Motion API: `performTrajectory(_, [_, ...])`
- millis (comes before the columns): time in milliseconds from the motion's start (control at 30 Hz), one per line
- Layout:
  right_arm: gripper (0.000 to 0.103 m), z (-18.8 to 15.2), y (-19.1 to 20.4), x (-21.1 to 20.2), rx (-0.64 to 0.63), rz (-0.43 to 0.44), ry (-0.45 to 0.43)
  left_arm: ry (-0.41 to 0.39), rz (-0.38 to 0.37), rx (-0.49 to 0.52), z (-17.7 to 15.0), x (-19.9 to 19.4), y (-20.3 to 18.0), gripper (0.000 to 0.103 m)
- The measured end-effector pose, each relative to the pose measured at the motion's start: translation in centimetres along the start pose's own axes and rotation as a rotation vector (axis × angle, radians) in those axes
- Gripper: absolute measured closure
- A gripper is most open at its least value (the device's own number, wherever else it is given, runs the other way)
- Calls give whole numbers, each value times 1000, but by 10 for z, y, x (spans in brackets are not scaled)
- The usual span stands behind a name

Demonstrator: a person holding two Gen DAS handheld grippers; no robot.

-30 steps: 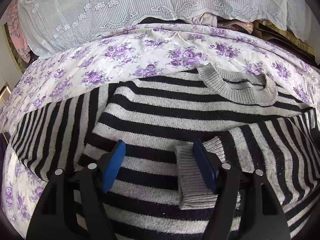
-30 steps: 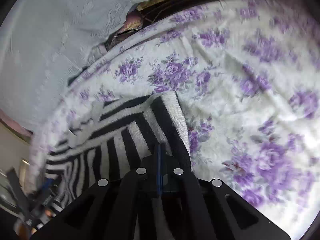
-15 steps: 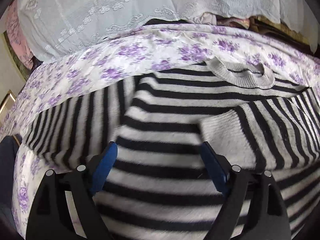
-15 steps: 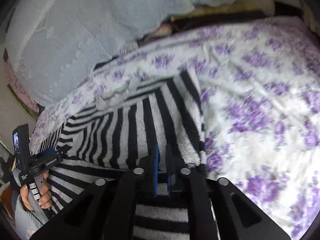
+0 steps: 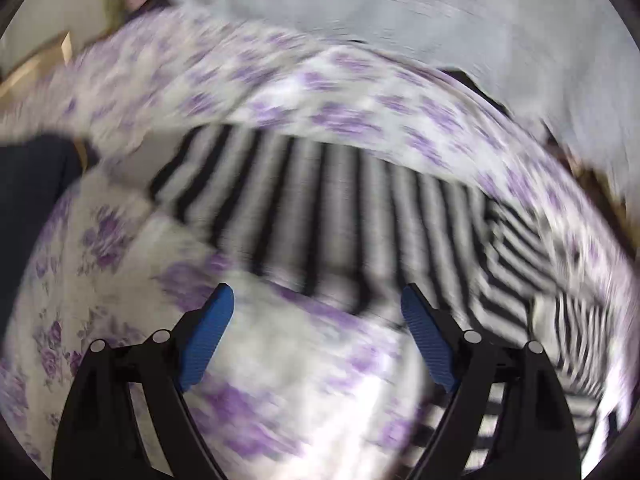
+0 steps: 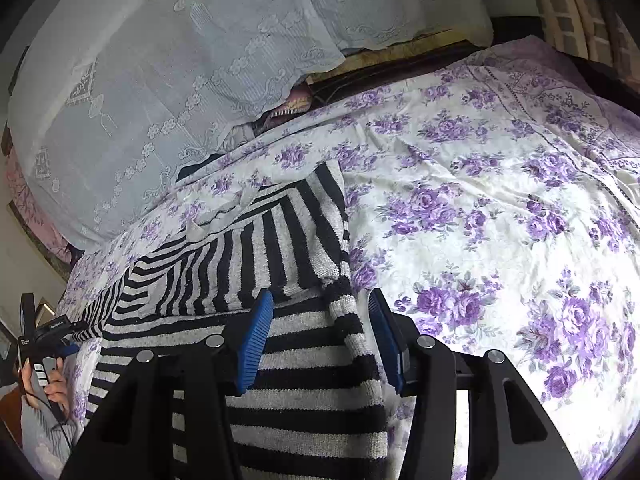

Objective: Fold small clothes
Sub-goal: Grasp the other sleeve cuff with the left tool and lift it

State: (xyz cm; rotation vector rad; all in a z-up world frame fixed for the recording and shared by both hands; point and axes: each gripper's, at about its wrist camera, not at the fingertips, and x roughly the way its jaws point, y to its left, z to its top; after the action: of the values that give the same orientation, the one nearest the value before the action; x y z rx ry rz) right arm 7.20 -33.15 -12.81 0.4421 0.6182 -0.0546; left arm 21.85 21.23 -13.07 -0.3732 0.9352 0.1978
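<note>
nearest in the right wrist view, the right gripper [image 6: 318,316] points forward and down over the near edge of a striped sweater [image 6: 280,360]. its blue pads [image 6: 256,332] stand partly apart, having just been opening; the sweater's right side edge runs up between them, but neither pad presses on the knit, so nothing is held.

the sweater lies flat on a bedsheet [image 6: 500,220] printed with purple roses. its body runs lengthwise away from the right gripper, hem end near, grey ribbed collar [image 6: 200,228] at the far end. the knit has wide black and light grey bands that run crosswise on the body. one sleeve is folded in over the chest, so its bands stand upright and meet the body's bands at an angle.

at the left edge of that view a hand [image 6: 48,380] holds the left gripper [image 6: 52,328] just beside the sweater's other sleeve.

the left wrist view is heavily blurred. the left gripper [image 5: 316,312] has its blue pads [image 5: 208,332] spread wide, with only bedsheet [image 5: 100,280] between them and nothing gripped. just beyond its tips, the other sleeve [image 5: 320,200] stretches across the picture from left to right, with its bands crossing it. the body [image 5: 560,300] shows at the right.

farthest off, a pale lace cover [image 6: 180,80] is draped over a pile at the head of the bed.
</note>
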Motion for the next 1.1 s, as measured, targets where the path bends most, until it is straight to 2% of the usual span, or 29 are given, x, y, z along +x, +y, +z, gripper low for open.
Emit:
performTrajectory(133, [53,-4,-1,4,1,3,8,20,-45,-171,18,23,46,24])
performTrajectory(233, [53,-6,-1,7,3,11,18,-6,-91,-249,30,28,60,28])
performTrajectory(300, [53,-7,-2,9,7,19,24,-26,-70,-256,37,32,63,39])
performTrajectory(333, [53,-7,-2,10,11,22,28,-30,-47,-260,39,35,66,52])
performTrajectory(367, [53,-7,-3,11,15,24,31,-33,-33,-264,40,37,68,62])
performTrajectory(400, [53,-8,-4,11,21,28,33,-39,-37,-269,39,36,70,67])
performTrajectory(433, [53,-8,-5,11,27,33,33,-48,-41,-269,39,34,70,79])
performTrajectory(467, [53,-7,-5,10,30,36,28,-58,-42,-252,38,29,69,85])
performTrajectory(533, [53,-5,-2,6,25,44,10,-85,-6,-203,37,21,60,89])
performTrajectory(633, [53,6,11,-3,-7,75,-17,-157,94,-68,32,2,32,90])
performTrajectory(700, [53,18,24,-9,-27,93,-36,-204,125,9,28,-11,14,90])
performTrajectory(800, [53,37,40,-14,-33,121,-45,-249,129,76,22,-30,-5,91])
performTrajectory(900, [50,50,54,-20,-33,162,-62,-274,117,101,19,-45,-15,92])
performTrajectory(1000, [46,52,68,-24,-42,200,-89,-282,92,133,17,-58,-26,92])
performTrajectory(1100, [46,50,84,-16,-73,226,-53,-294,80,180,14,-66,-44,92])
